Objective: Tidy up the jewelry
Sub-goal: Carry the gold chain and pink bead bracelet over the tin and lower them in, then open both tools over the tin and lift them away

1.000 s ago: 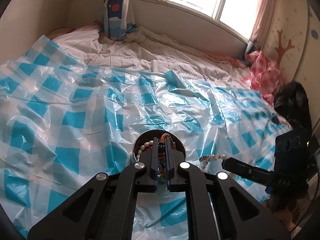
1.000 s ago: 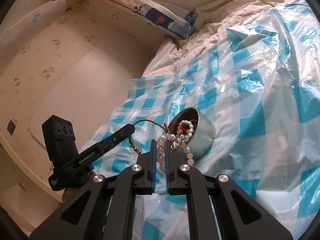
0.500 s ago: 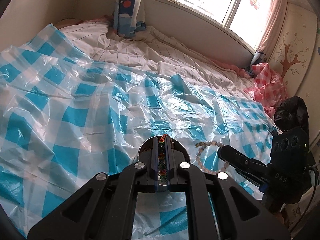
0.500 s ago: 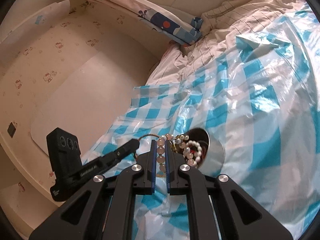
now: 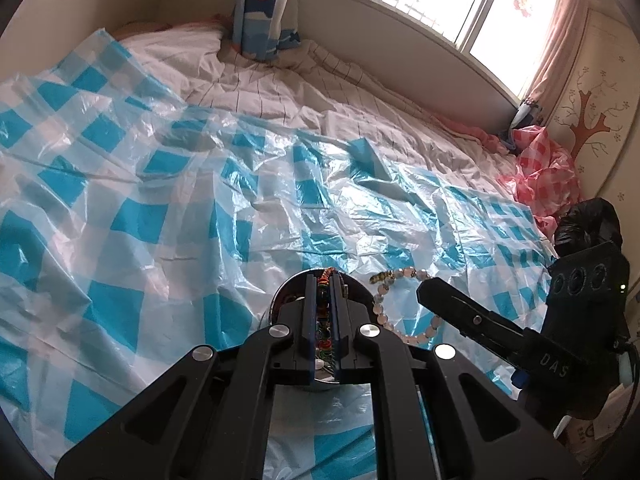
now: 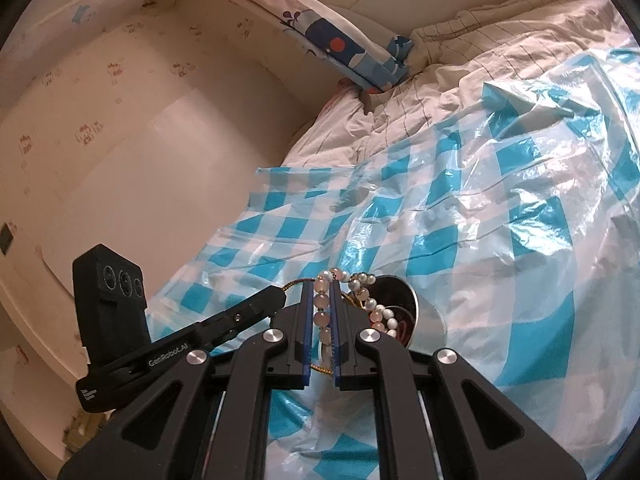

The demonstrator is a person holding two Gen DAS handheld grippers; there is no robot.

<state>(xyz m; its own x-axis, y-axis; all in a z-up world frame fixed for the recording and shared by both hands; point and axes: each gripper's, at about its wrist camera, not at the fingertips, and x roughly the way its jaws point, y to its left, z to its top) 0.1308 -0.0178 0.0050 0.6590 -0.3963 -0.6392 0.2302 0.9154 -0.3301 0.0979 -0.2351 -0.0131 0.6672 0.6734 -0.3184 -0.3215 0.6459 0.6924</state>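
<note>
a: what's the left gripper (image 5: 324,280) got?

b: its jaws are clenched on a multicoloured beaded strand (image 5: 325,312), held right over the round metal tin (image 6: 416,312). my guess is it's kept there so the strand drops straight in when released.

a: and the right gripper (image 6: 322,284)?

b: clamped on a pale pink bead bracelet (image 6: 322,312). the beads sit in a row between the blue pads, and the loose end loops over the tin's rim, next to a white pearl string (image 6: 390,320) already lying inside.

a: where's the tin on the bed?

b: on the blue checked plastic sheet (image 5: 168,184), toward its near edge, well away from the pillow (image 6: 344,52) at the far corner. the sheet likely keeps small pieces off the bedding.

a: why both grippers so close?

b: they meet over the tin from opposite sides, so each strand hangs above the opening. whether the two strands touch, i can't tell.
</note>
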